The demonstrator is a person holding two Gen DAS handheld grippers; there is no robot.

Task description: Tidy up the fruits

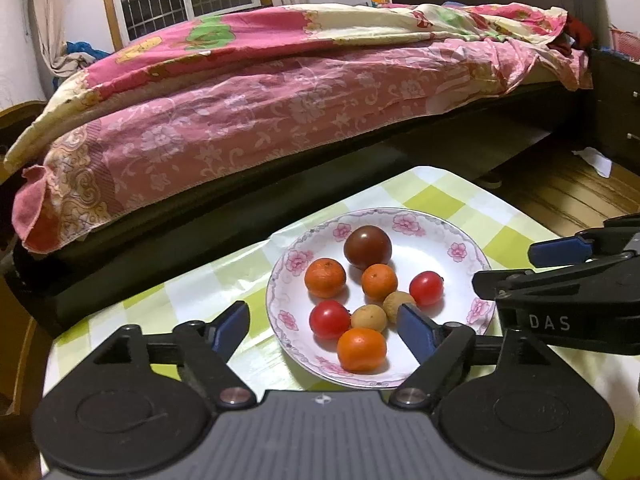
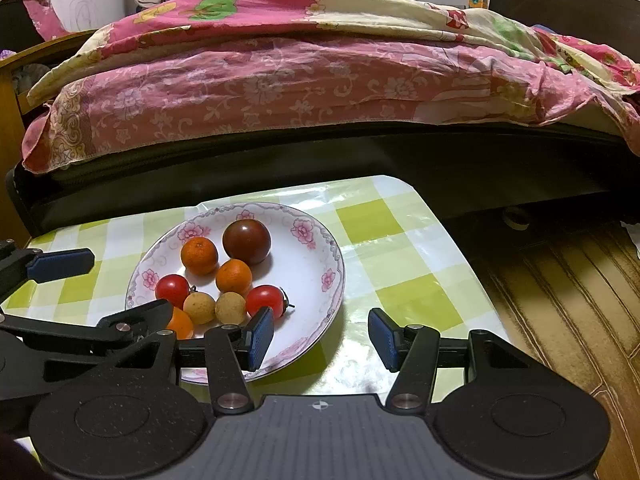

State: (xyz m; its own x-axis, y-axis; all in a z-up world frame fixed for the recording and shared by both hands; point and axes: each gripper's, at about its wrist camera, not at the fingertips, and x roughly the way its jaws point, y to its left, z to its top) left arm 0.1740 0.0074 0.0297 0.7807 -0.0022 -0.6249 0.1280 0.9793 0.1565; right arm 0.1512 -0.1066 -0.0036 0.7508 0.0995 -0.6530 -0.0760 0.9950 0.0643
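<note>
A white floral plate (image 1: pixel 436 236) (image 2: pixel 312 256) on the checked tablecloth holds a dark tomato (image 1: pixel 367 246) (image 2: pixel 246 241), three small oranges (image 1: pixel 325 277) (image 2: pixel 199 255), two red cherry tomatoes (image 1: pixel 426 288) (image 2: pixel 264 300) and two tan longans (image 1: pixel 368 317) (image 2: pixel 199 307). My left gripper (image 1: pixel 324 330) is open and empty, its fingers astride the plate's near left part. My right gripper (image 2: pixel 322 334) is open and empty over the plate's right rim; it also shows at the right of the left wrist view (image 1: pixel 560 276).
The green and white checked table (image 2: pixel 400 264) ends just beyond the plate. A bed with a pink quilt (image 1: pixel 280 92) stands behind it. Wooden floor (image 2: pixel 560 280) lies to the right, a dark cabinet (image 1: pixel 616 100) at the far right.
</note>
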